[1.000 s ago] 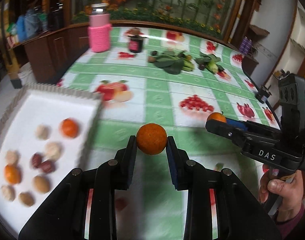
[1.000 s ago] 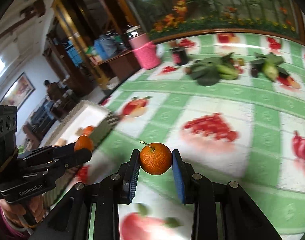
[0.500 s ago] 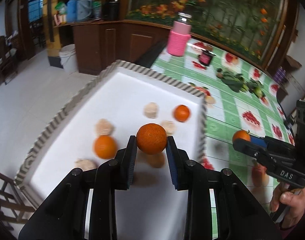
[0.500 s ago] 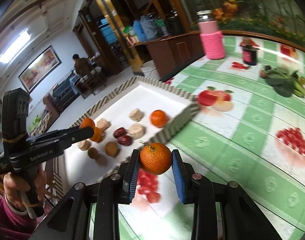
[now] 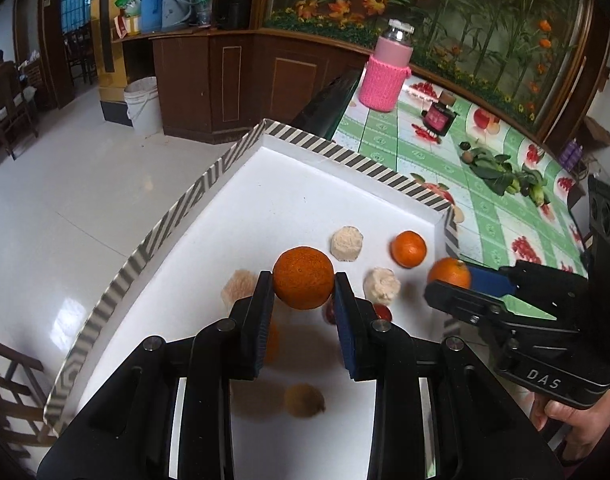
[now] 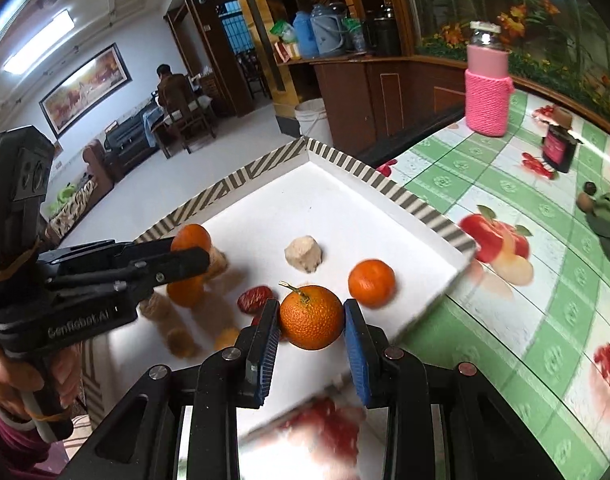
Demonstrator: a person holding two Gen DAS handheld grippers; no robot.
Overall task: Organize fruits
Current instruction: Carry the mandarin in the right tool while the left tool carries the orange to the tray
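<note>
My left gripper [image 5: 303,296] is shut on a rough orange [image 5: 303,278] and holds it above the white tray [image 5: 289,184] with a striped rim. My right gripper [image 6: 311,330] is shut on an orange with a stem [image 6: 311,317], at the tray's [image 6: 345,200] near right corner. In the left wrist view the right gripper [image 5: 451,284] shows at the right with its orange [image 5: 449,273]. In the right wrist view the left gripper [image 6: 185,254] shows at the left with its orange [image 6: 191,237]. In the tray lie a loose orange [image 5: 408,249], pale cakes [image 5: 346,244] and red dates [image 6: 255,299].
The tray stands at the left end of a green fruit-print tablecloth [image 6: 525,280]. A pink-sleeved bottle [image 5: 387,72], a dark jar [image 5: 439,117] and leafy greens [image 5: 501,170] stand farther back. Beyond the tray's left rim is open floor [image 5: 65,208] with a white bucket [image 5: 143,106].
Both grippers have swung left from over the tablecloth to the tray, each still holding its orange. The tray fruits now lie under and ahead of the fingers.
</note>
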